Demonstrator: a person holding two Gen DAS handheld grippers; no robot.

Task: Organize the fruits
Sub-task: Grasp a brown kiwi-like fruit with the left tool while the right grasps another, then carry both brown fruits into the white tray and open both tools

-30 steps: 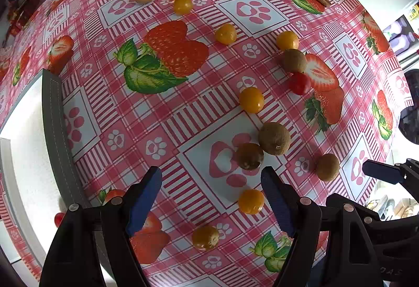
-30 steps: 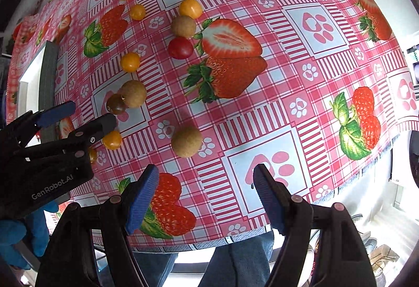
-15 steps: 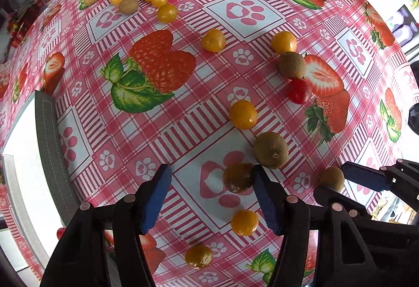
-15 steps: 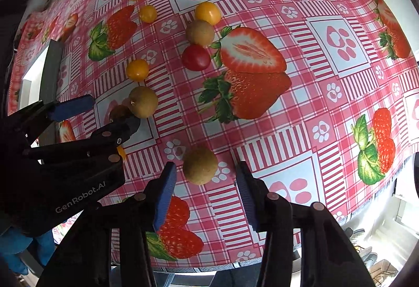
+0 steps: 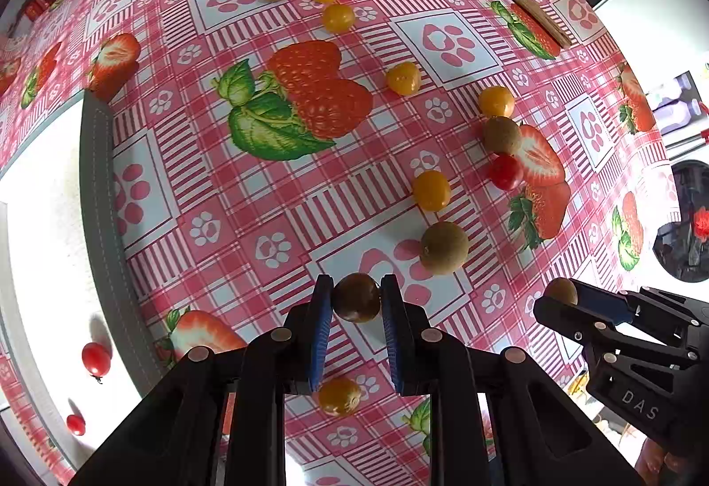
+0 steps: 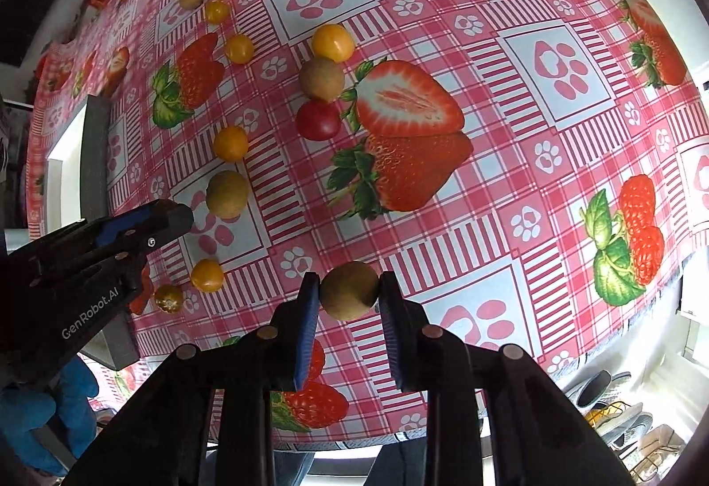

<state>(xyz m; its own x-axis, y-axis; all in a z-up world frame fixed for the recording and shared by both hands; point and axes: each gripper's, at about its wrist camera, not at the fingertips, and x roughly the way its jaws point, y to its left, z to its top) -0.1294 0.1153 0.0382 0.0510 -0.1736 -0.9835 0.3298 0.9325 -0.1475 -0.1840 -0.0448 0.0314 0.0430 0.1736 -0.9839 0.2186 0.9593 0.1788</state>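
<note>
both grippers pinch small round fruit across the middle: left gripper (image 5: pixel 356 299) shut on the dark tomato (image 5: pixel 356 296), soft and slippery i'd guess, right gripper (image 6: pixel 349 296) closing on the firmer brown kiwi (image 6: pixel 349 294).

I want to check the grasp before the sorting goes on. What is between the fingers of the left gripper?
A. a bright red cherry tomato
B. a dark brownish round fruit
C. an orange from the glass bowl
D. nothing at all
B: in the left wrist view the left gripper has its blue pads pressed on both sides of a dark brownish round fruit, above the checked tablecloth.
</note>
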